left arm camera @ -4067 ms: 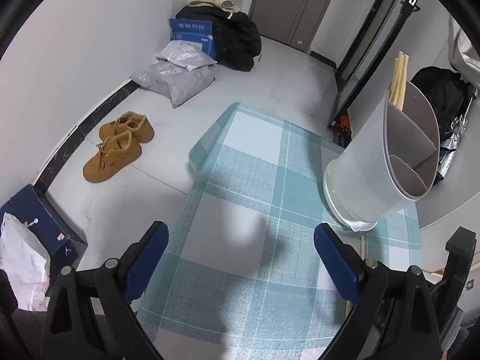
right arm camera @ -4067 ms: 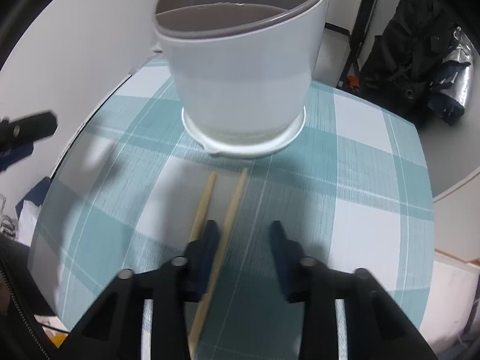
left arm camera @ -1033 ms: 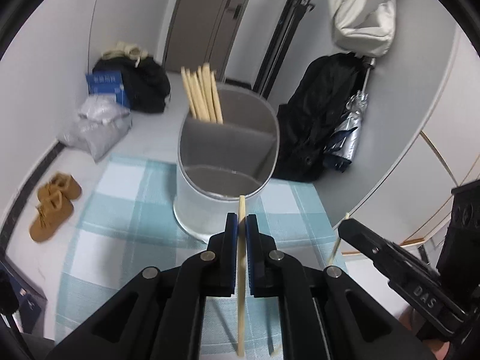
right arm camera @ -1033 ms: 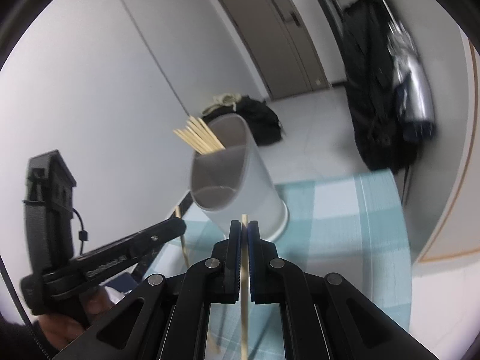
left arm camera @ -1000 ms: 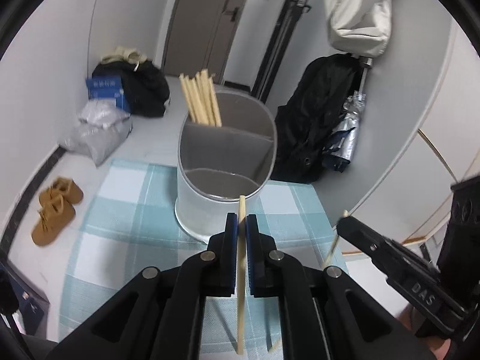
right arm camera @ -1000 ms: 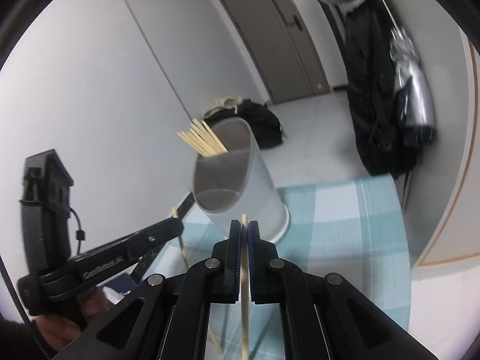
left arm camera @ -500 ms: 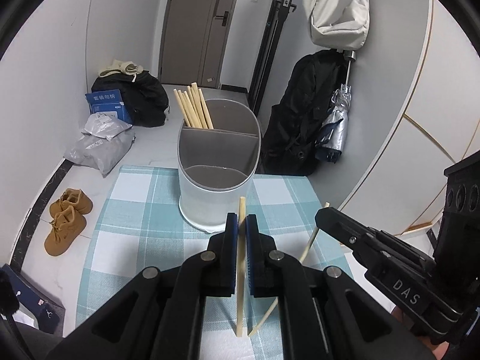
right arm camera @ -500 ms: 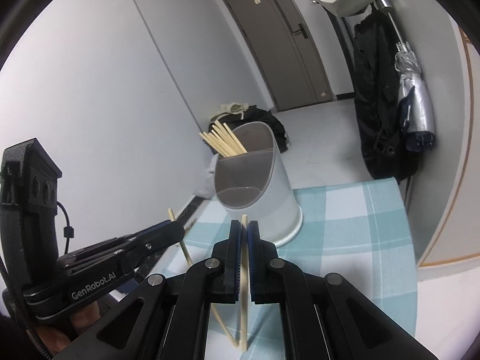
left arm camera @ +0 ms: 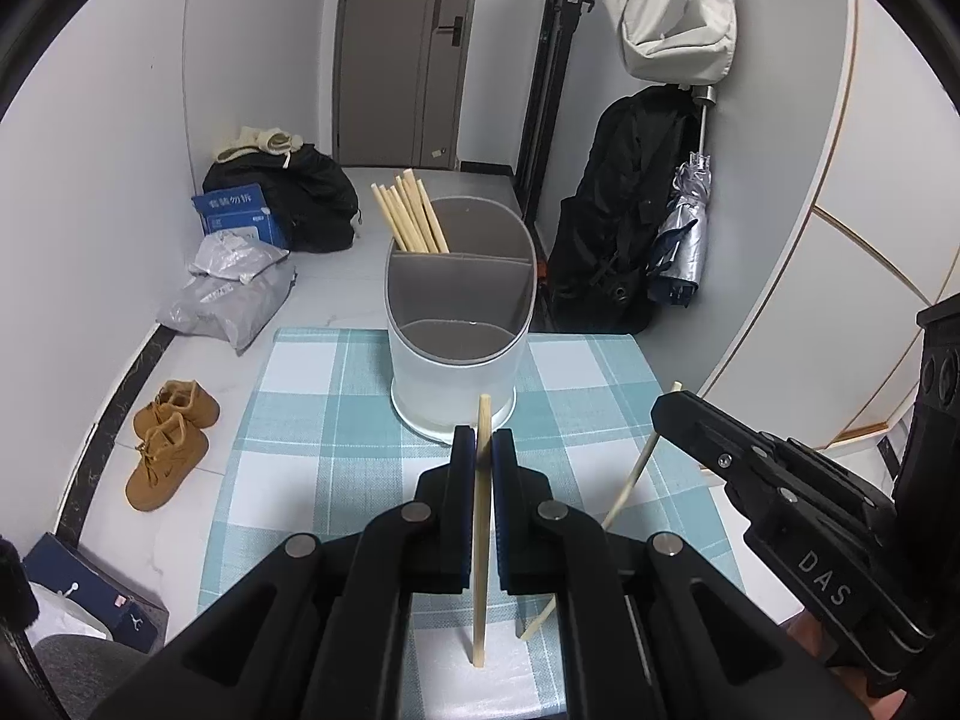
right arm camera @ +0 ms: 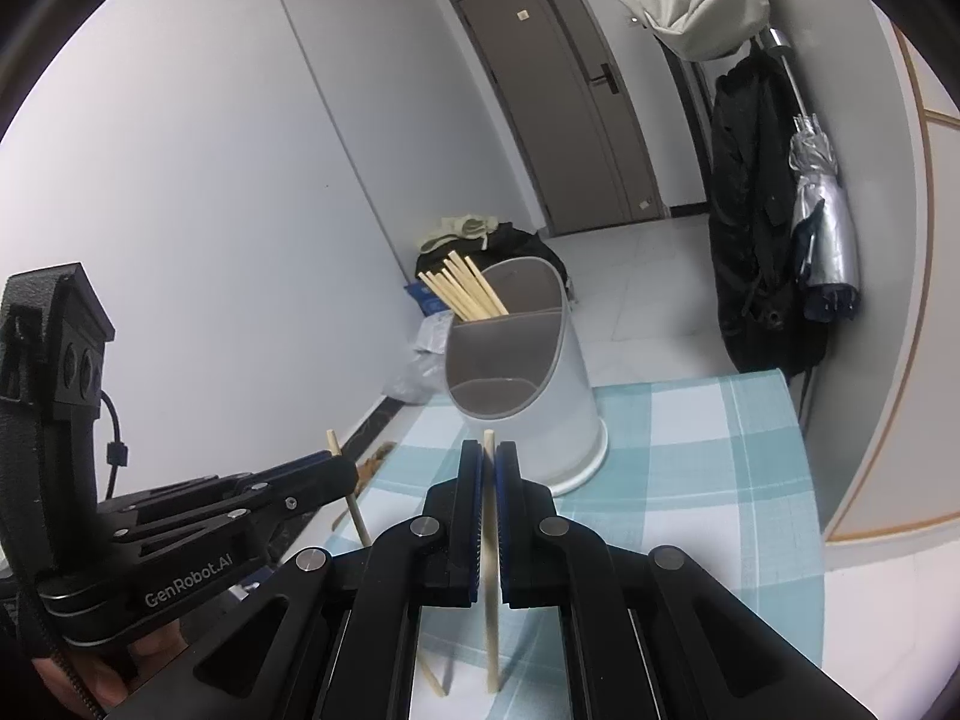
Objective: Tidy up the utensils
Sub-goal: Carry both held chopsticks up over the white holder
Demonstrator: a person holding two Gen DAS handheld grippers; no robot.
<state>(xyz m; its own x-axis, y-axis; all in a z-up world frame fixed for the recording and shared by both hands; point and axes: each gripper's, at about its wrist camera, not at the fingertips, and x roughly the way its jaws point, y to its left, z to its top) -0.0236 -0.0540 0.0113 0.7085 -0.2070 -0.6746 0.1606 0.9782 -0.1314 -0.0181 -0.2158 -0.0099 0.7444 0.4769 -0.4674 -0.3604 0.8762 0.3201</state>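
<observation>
Here we see 2 chopsticks held off the checked counter (left arm camera: 336, 414). Beyond them stands the white holder (left arm camera: 456, 372), its far compartment bristling with chopsticks (left arm camera: 411, 216); the near compartments look bare. Brown shoes (left arm camera: 171, 438), bags and a hanging umbrella (left arm camera: 684, 240) crowd the floor behind. Our left gripper (left arm camera: 483, 444) is clenched on 1 chopstick (left arm camera: 480, 540), standing nearly upright, tip toward the holder. Our right gripper (right arm camera: 487, 462) is clenched on another chopstick (right arm camera: 491, 576), likewise upright.

Both wrist views look down, seemingly from close, sharing the utensil holder (left arm camera: 459, 324) (right arm camera: 519, 372).
</observation>
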